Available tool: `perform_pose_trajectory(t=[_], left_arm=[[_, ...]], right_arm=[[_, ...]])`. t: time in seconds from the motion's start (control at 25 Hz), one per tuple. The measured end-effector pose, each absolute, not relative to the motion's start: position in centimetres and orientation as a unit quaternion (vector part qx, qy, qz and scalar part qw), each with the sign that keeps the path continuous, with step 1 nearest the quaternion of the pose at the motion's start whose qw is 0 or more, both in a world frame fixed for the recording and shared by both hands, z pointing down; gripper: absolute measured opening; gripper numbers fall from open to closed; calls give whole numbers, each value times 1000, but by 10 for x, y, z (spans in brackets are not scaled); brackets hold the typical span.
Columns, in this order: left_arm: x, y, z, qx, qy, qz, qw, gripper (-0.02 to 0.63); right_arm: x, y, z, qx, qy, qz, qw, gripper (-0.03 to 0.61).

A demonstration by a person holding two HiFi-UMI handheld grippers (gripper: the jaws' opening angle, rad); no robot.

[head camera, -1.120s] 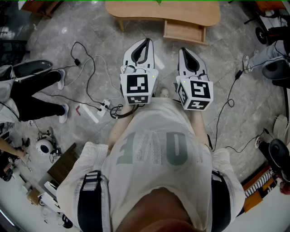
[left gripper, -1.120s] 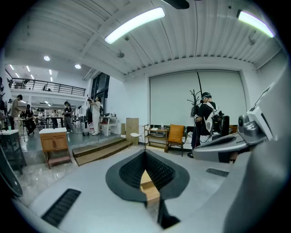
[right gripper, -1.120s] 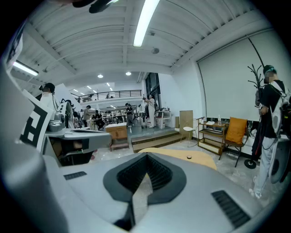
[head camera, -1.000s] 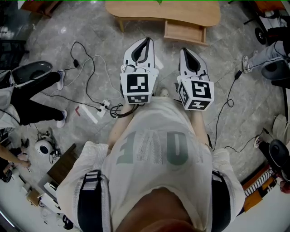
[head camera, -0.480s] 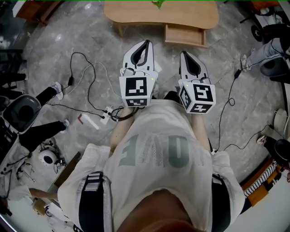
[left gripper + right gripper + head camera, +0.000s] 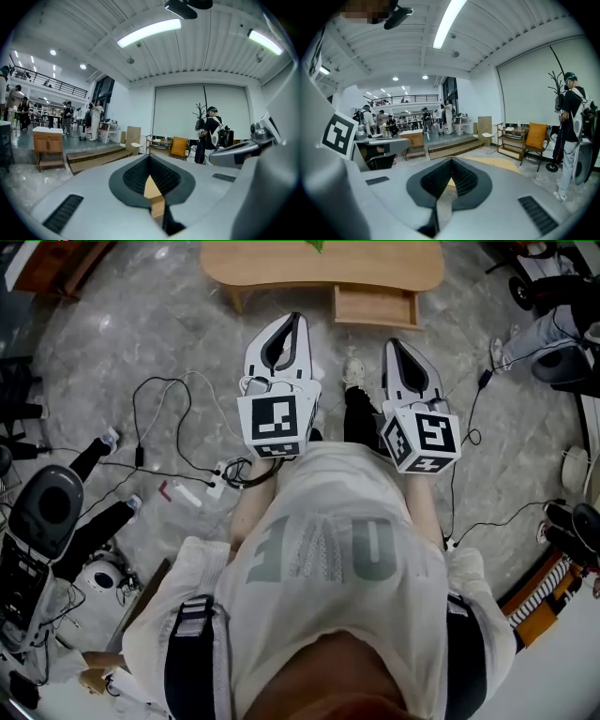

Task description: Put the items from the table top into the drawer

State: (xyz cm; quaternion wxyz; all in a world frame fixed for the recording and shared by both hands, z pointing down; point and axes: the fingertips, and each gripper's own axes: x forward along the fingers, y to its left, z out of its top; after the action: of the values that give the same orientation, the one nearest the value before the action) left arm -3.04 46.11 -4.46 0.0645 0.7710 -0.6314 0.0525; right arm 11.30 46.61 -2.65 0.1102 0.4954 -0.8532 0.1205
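Observation:
A low wooden table [image 6: 319,263] stands on the grey floor at the top of the head view, its drawer [image 6: 375,306] pulled open toward me. A bit of something green [image 6: 315,245] shows at the table's far edge; the rest of the top is cut off. My left gripper [image 6: 298,318] is held out level in front of my chest, shut, with nothing in it. Beside it, my right gripper [image 6: 392,343] is also shut and empty. In the left gripper view [image 6: 150,158] and the right gripper view [image 6: 451,161] the jaws meet at the tip. Both grippers are well short of the table.
Black cables and a white power strip [image 6: 217,467] lie on the floor at left. A grey machine [image 6: 42,507] stands at the far left. Another person's legs [image 6: 539,334] are at the upper right. My own shoe [image 6: 353,371] shows between the grippers.
I have stepped forward and slightly left; the floor cables slid down the view. The person at the left walked out of view. Both grippers stayed shut, and the right one drifted right.

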Motion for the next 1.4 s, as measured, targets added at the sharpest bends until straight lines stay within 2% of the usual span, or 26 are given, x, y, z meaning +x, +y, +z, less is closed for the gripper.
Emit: perform_pose_trajectory(t=[0.48, 1.0, 1.4], left_arm=[[-42, 377, -36, 749, -658, 45, 61, 6], [-22, 148, -38, 738, -669, 75, 46, 6], [-20, 86, -37, 720, -684, 109, 45, 6]], right_arm=[[79, 350, -6, 442, -881, 133, 99, 5], [75, 131, 8, 398, -899, 114, 139, 5], [92, 65, 3, 399, -900, 123, 122, 5]])
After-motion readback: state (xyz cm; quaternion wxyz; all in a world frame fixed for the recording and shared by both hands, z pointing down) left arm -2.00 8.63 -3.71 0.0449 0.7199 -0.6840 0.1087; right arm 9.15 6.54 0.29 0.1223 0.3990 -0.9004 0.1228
